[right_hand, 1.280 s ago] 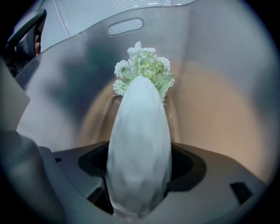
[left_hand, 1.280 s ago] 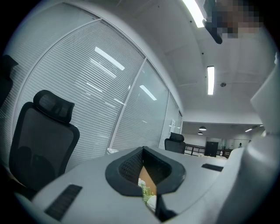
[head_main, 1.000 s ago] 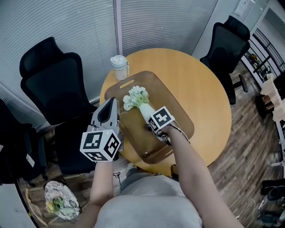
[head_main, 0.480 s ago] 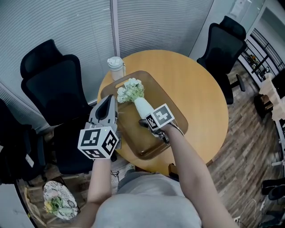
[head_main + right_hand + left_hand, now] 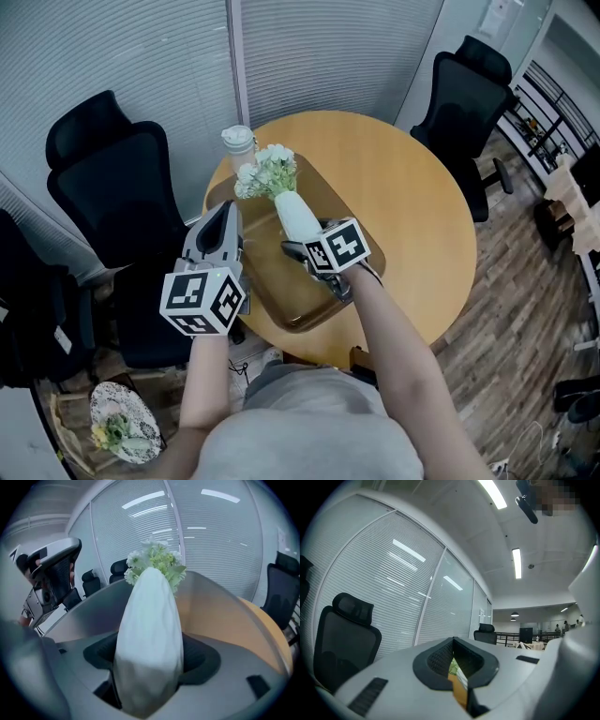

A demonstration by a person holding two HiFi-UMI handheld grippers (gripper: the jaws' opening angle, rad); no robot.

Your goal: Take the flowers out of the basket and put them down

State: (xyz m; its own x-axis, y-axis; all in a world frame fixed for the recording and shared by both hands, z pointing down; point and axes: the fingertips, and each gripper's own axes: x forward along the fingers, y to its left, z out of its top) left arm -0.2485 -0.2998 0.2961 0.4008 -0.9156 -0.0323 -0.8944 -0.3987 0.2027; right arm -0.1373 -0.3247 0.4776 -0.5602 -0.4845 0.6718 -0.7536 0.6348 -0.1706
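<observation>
Flowers [image 5: 267, 172] in a white wrap sat clamped in the right gripper [image 5: 305, 251] above the brown tray [image 5: 281, 292] on the round tabletop [image 5: 412, 216], blooms pointing far-left toward a lidded cup [image 5: 238, 147]. That gripper's view showed wide jaws pressing the wrap. The left gripper [image 5: 228, 212] hung near-left; its own view showed jaws closed together, empty. Only the head view caught the floor basket [image 5: 127, 439].
</observation>
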